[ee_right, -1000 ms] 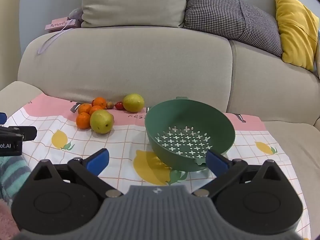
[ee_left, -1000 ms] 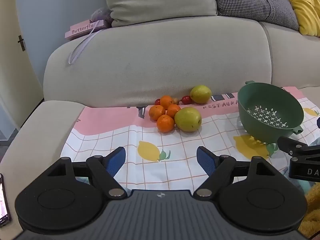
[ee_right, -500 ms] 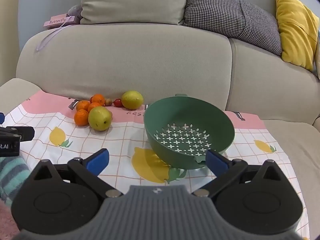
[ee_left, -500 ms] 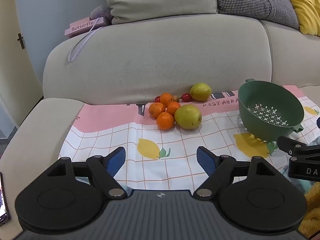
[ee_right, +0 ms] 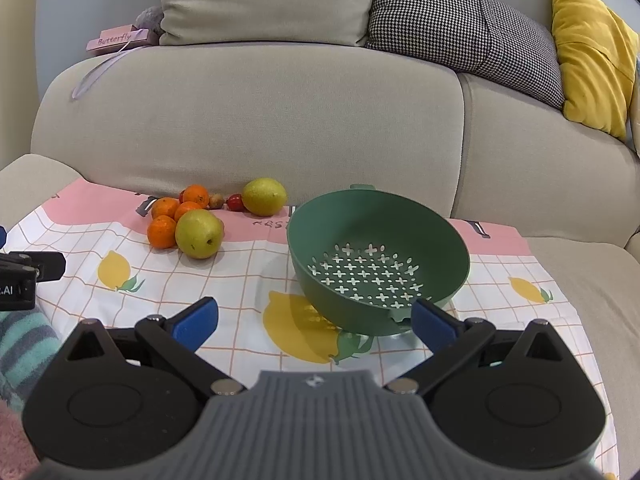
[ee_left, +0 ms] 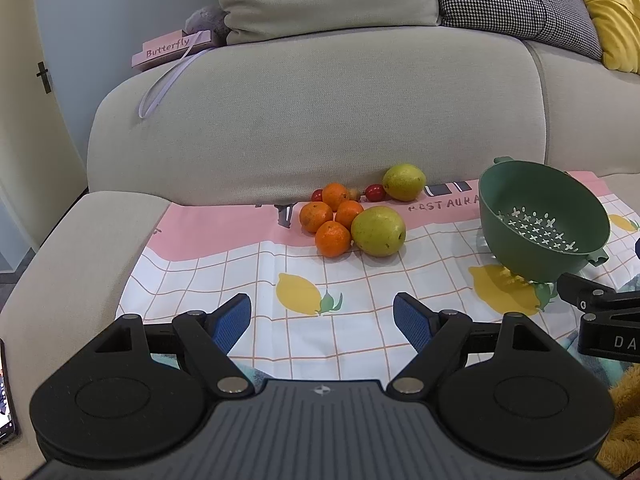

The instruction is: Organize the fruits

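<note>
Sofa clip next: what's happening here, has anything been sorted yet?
Nothing yet. A person holds two claws over a lemon-print cloth on the sofa. The left claw and the right claw are both open and empty. The fruit sits in a cluster by the backrest: four oranges, two yellow-green fruits, a few small red ones. The green colander beside them is empty and tilted.

Both wrist views face sofa [ee_left: 320, 120]; share colander [ee_right: 376, 260].
</note>
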Available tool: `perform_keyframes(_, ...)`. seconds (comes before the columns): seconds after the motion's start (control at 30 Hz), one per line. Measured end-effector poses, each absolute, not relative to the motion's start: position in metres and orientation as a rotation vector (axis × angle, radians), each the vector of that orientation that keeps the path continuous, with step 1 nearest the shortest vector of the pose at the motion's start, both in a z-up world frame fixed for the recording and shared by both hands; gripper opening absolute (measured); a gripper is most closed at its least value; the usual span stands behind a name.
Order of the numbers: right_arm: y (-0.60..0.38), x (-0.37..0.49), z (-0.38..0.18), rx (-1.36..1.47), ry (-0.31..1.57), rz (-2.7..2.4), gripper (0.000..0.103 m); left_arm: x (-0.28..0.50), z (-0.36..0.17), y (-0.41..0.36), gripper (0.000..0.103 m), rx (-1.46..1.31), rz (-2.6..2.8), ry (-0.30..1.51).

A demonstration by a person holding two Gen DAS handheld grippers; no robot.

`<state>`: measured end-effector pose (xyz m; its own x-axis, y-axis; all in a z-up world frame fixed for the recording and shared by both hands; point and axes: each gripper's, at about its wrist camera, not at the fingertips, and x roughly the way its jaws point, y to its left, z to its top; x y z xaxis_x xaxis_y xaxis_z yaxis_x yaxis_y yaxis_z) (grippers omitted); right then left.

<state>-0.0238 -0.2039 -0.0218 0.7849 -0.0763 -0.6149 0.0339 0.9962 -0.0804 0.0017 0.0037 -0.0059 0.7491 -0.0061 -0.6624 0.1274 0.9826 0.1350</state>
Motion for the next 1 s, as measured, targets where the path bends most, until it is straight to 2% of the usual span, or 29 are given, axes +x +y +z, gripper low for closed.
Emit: perform_keyframes(1.0, -0.2049, -0.022, -0.0232, -0.057, 0.683, -0.065, 0.099, 0.0023, -0.0091, 0.0054, 0.095, 0.17, -0.072, 0.73)
